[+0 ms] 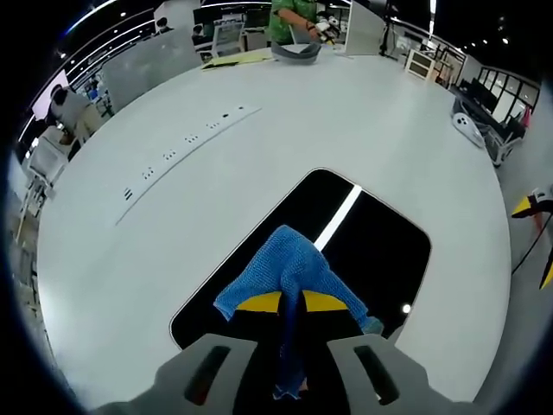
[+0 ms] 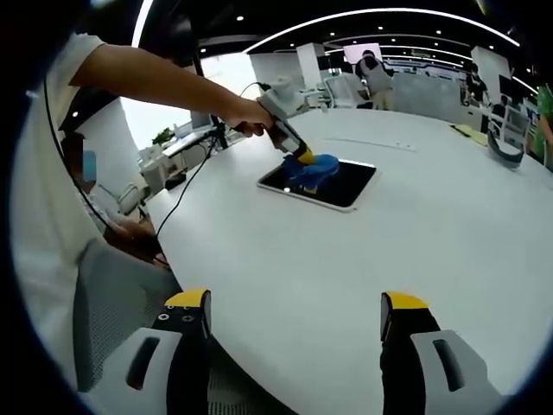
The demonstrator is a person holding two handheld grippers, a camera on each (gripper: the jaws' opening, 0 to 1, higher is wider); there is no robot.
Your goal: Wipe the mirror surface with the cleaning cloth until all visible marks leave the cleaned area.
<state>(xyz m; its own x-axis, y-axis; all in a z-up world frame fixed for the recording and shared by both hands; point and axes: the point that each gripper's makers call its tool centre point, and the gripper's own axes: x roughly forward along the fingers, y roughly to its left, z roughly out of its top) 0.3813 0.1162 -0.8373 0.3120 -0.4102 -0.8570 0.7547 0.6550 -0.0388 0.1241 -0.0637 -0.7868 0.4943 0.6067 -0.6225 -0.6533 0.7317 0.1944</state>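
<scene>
Pressing blue knitted cleaning cloth point(image 1: 294, 268) onto dark rectangular mirror point(image 1: 380, 242), lower centre | left hand-held gripper point(image 1: 289, 346) clamped on cloth | right hand-held gripper point(image 2: 294, 324) apart over white bench point(image 2: 346, 251)

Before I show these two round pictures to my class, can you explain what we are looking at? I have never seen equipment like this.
No robot here: a person holds a pair of tongs in each hand, and each pair carries its own wide-angle camera looking along its jaws. The left gripper view looks down on a dark mirror lying flat on a big white table. The left tongs are shut on a blue cloth, pressed to the mirror. The right gripper view looks from further off: the right tongs, open and empty, are over the table's edge, and across the table the person's hand works the other tongs and the cloth on the mirror.
</scene>
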